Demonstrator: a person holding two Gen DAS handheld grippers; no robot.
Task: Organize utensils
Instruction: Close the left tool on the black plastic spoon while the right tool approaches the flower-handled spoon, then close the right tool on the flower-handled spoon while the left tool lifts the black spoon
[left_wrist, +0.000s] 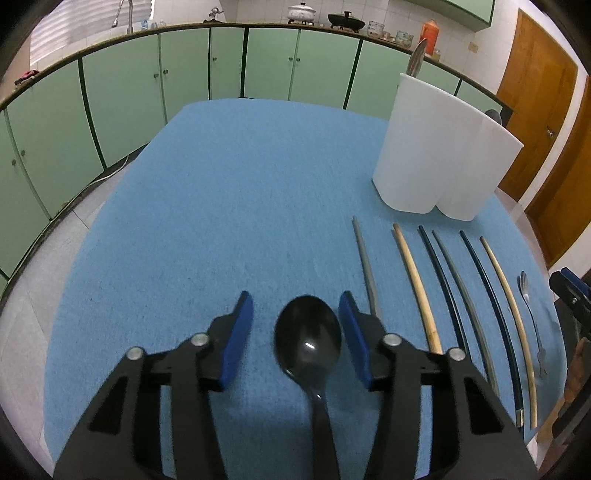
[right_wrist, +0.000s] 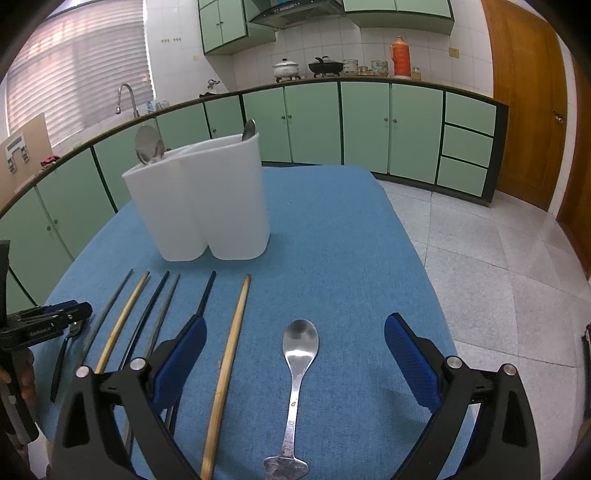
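A black spoon (left_wrist: 308, 338) lies on the blue cloth between the open fingers of my left gripper (left_wrist: 295, 308), bowl forward; it also shows in the right wrist view (right_wrist: 61, 360). A silver spoon (right_wrist: 299, 354) lies between the wide-open fingers of my right gripper (right_wrist: 295, 332); it also shows in the left wrist view (left_wrist: 530, 306). Several chopsticks (left_wrist: 454, 295) lie side by side between the two spoons, also in the right wrist view (right_wrist: 229, 362). A white two-part utensil holder (right_wrist: 199, 206) stands beyond them with two metal spoons (right_wrist: 147, 146) in it; it also shows in the left wrist view (left_wrist: 439, 155).
The blue cloth table (left_wrist: 221, 192) has its right edge near the right gripper, with tiled floor (right_wrist: 498, 280) beyond. Green kitchen cabinets (left_wrist: 147, 92) run along the back. My left gripper (right_wrist: 48, 321) shows at the left edge of the right wrist view.
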